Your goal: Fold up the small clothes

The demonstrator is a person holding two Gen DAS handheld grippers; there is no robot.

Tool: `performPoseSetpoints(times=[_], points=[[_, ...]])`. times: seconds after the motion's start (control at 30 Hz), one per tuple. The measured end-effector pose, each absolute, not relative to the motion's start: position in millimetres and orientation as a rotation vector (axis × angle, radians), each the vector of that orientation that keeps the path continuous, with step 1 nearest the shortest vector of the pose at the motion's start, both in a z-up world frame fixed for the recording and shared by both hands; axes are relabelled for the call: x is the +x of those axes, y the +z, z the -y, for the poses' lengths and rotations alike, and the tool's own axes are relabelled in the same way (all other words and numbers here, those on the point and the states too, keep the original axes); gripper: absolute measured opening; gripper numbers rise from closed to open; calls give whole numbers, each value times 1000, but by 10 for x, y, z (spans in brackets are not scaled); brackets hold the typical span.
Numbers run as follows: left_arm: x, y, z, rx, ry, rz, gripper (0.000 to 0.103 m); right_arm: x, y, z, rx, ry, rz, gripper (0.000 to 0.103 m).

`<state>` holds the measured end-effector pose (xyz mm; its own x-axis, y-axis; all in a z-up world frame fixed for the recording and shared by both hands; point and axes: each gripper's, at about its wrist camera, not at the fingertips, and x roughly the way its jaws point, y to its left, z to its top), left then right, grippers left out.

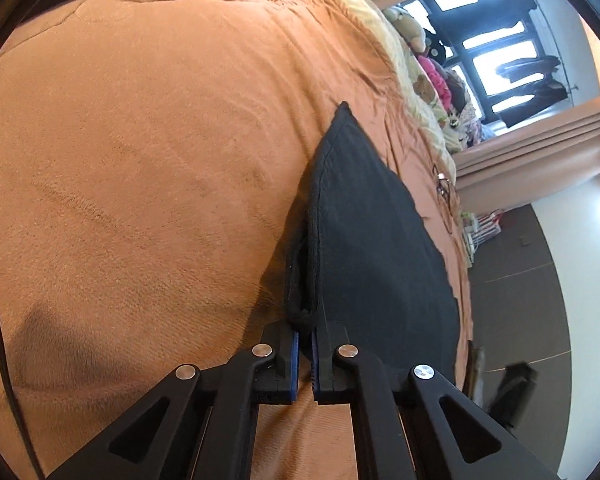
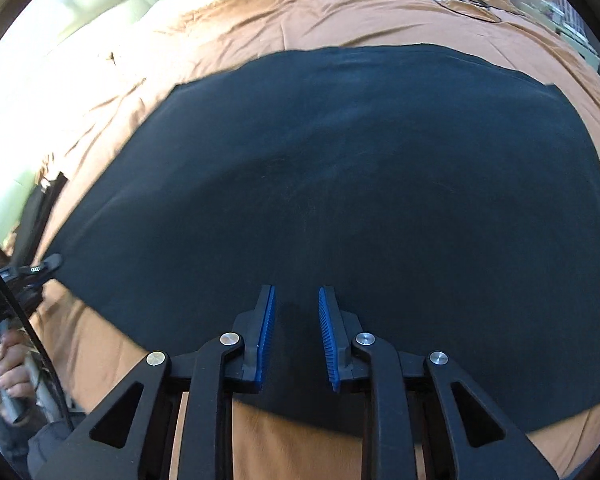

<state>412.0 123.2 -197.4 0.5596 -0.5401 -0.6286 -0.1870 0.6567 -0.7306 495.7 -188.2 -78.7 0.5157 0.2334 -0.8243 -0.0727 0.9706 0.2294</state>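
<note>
Fold barely begun: one corner gripped, the other not yet taken.

The left gripper (image 1: 305, 336) has its fingers closed tight on the thick hemmed corner of the black garment (image 2: 340, 200); the right gripper (image 2: 297, 300) has its fingers partly open over the near edge, blue pads straddling cloth without pressing on it. The garment lies spread flat and smooth on the orange blanket (image 1: 140, 140) covering the bed, with no fold line visible. Judged remaining: secure the right-hand corner, carry the edge across, then every further fold. A person's hand (image 2: 4, 364) holds the left tool.
</note>
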Motion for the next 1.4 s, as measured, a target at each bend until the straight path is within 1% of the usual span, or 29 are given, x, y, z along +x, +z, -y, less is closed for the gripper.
performPoseSetpoints(times=[0.3,0.37,0.9,1.13,1.4], points=[[4129,-1993,-1263,-893,-219,-999,4,5578,-746,1803,105,137,-1009,15],[4153,-2000,-1248,-892,-211,-1002,4,5718,-743,1806,95,130,-1015,13],[4212,-2124,-1247,-904,-161,-1031,4,6652,-817,1935,77,57,-1022,12],[4199,-2075,-1270,-914,-179,-1019,4,6434,-814,1838,64,70,-1032,12],[4190,-1726,-1188,-898,-242,-971,3,5666,-946,1763,110,160,-1041,13]])
